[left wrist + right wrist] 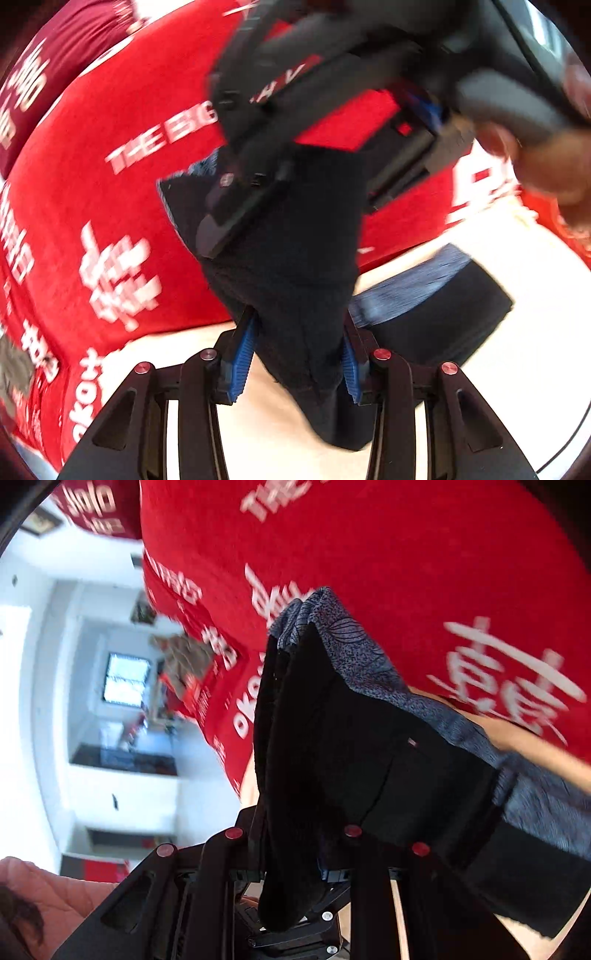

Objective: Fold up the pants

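Note:
The black pants (299,258) with a blue-grey patterned waistband (406,291) are lifted off the white table (517,369). My left gripper (297,354) is shut on a bunched fold of the black cloth between its blue pads (240,358). My right gripper (258,184) shows in the left wrist view above, gripping the same cloth higher up. In the right wrist view the pants (351,746) hang over my right gripper (291,853), which is shut on the cloth; its fingertips are hidden. The waistband (362,657) runs along the upper edge.
A person in a red shirt with white lettering (110,166) stands close behind the table, filling most of both views (369,554). A hand (554,166) holds the right gripper. A room with a window (125,679) shows at left.

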`<action>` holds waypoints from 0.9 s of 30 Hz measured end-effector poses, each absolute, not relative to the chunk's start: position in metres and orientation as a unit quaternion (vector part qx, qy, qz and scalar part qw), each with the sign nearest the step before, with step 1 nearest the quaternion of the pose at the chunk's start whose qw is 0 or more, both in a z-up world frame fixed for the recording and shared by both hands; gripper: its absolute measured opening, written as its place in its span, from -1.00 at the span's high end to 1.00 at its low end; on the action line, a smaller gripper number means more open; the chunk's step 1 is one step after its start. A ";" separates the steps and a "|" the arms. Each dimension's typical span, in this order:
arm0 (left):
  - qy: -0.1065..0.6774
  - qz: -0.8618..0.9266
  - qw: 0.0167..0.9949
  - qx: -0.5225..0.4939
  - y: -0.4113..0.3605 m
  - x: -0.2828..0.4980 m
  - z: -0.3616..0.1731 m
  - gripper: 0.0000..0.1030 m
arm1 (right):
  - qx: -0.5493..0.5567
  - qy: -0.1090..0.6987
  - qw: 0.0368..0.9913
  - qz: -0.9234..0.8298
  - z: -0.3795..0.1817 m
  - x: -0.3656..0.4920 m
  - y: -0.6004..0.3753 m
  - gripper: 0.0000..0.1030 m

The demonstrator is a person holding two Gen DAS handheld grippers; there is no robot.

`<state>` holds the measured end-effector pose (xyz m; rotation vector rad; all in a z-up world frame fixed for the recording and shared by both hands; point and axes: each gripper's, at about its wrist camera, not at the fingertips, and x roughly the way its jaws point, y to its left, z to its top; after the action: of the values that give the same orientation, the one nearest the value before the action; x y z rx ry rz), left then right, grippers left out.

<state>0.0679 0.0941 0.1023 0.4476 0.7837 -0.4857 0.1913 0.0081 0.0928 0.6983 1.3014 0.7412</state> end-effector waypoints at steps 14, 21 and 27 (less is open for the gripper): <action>0.435 -0.326 0.778 0.316 -0.085 0.003 -0.018 0.19 | 0.462 0.562 0.663 0.174 -0.055 0.069 -0.204 0.53; 0.447 -0.328 0.763 0.332 -0.078 -0.005 -0.037 -0.03 | 0.470 0.571 0.653 0.161 -0.093 0.054 -0.192 0.47; 0.479 -0.316 0.769 0.282 -0.039 0.015 -0.008 -0.10 | 0.397 0.583 0.690 0.162 -0.071 0.073 -0.175 0.48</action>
<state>0.0152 -0.0386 -0.0081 0.6108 1.0398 -0.6853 0.0733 -0.1748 -0.0707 0.8872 1.3040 0.3623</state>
